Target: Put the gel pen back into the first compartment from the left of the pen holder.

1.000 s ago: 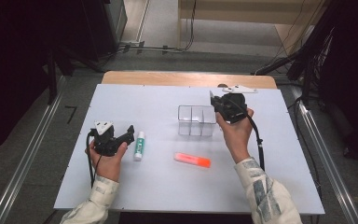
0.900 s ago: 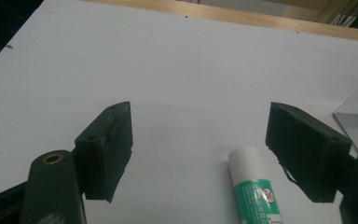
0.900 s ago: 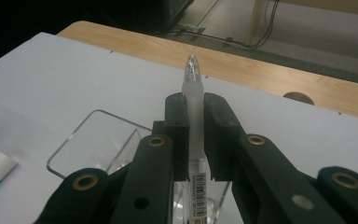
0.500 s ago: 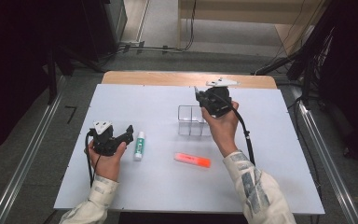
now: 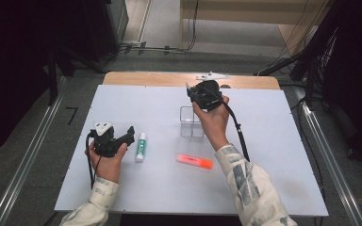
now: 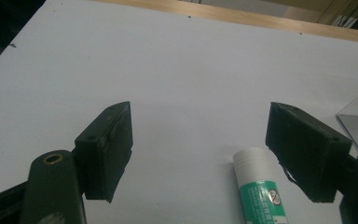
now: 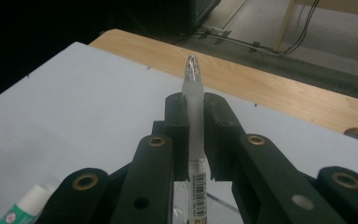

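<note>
The right gripper [image 7: 195, 135] pinches a clear pen [image 7: 194, 100] upright over the far side of the clear box [image 5: 191, 123]; held by a thin barrel, the pen may tilt or slip and miss the compartment. The left gripper [image 6: 200, 149] rests spread on the table [image 5: 273, 141], its right jaw just beside the glue stick [image 6: 260, 191], which it could nudge away.

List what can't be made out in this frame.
- Pen in the right claw: lower end cut off by the right gripper view's bottom edge; barcode print too small.
- Glue stick: base cut off by the left gripper view's bottom edge.
- Clear box: partly hidden by the right hand in the high view.
</note>
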